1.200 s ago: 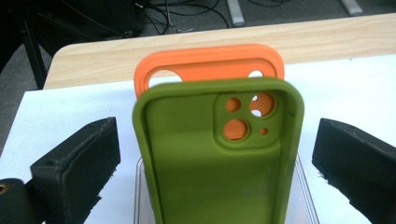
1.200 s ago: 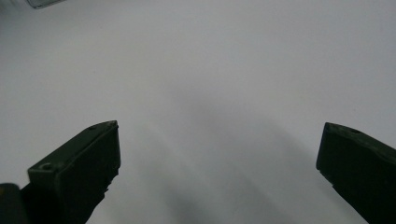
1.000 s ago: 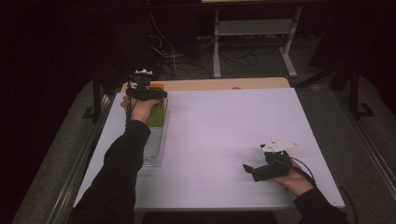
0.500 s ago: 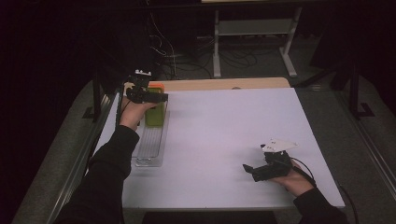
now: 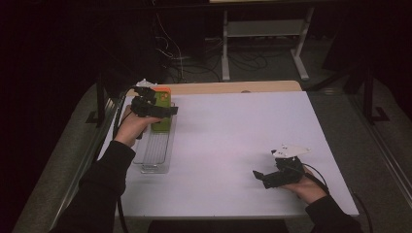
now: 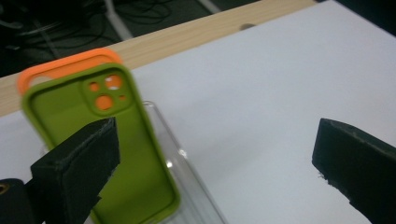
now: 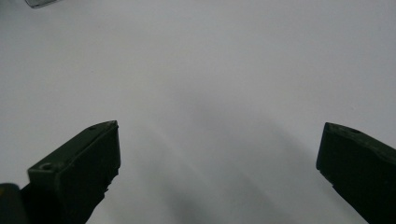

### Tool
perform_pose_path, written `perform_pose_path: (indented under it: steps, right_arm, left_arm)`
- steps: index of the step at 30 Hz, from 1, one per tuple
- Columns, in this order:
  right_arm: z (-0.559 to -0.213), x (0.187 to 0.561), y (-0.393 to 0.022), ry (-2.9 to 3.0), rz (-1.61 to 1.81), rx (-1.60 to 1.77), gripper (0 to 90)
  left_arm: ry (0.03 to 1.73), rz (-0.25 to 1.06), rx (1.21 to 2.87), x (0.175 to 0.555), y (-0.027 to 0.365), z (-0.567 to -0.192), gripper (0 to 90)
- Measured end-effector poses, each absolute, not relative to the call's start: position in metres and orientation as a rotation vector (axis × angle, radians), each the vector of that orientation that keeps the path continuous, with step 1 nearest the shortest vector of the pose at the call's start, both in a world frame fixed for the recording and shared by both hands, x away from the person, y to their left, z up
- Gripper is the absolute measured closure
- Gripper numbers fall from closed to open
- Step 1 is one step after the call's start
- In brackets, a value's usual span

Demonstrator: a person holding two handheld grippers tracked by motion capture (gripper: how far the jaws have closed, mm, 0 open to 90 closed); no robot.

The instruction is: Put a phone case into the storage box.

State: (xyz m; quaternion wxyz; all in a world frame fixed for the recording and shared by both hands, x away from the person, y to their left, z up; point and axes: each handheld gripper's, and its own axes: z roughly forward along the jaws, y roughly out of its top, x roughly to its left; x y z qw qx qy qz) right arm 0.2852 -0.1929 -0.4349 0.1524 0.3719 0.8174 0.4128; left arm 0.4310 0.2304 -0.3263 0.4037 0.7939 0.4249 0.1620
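A green phone case [image 6: 116, 154] stands propped in a clear plastic tray [image 6: 187, 163], with an orange phone case [image 6: 60, 67] right behind it. In the high view the green case [image 5: 160, 124] and the orange case [image 5: 163, 92] sit at the far end of the tray [image 5: 155, 158] on the table's left side. My left gripper [image 5: 167, 110] hovers over them, open, its jaws spread wide and holding nothing [image 6: 215, 158]. At the front right, my right gripper [image 5: 261, 177] rests low over the white table top, open and empty [image 7: 217, 154].
A white sheet [image 5: 233, 136] covers the table, and a wooden strip [image 5: 233, 86] runs along its far edge. Beyond the table stand a metal frame and loose cables [image 5: 262, 48]. A corner of the tray [image 7: 39, 3] shows far off in the right gripper view.
My left hand and gripper have drawn back a little toward the near side, uncovering the orange case. The right gripper has stayed put.
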Motion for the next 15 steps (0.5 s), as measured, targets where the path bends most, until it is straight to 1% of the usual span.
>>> perform_pose_path:
  steps: [8,15]
  right_arm:
    - [-0.434,0.286,-0.194,2.354,1.177,1.054,0.0]
    - [-0.434,0.286,-0.193,2.357,1.174,1.054,0.0]
  left_arm:
    - [0.948,0.405,2.023,0.410,0.230,-0.325,0.4]
    - [0.880,0.392,2.019,0.395,0.230,-0.326,0.4]
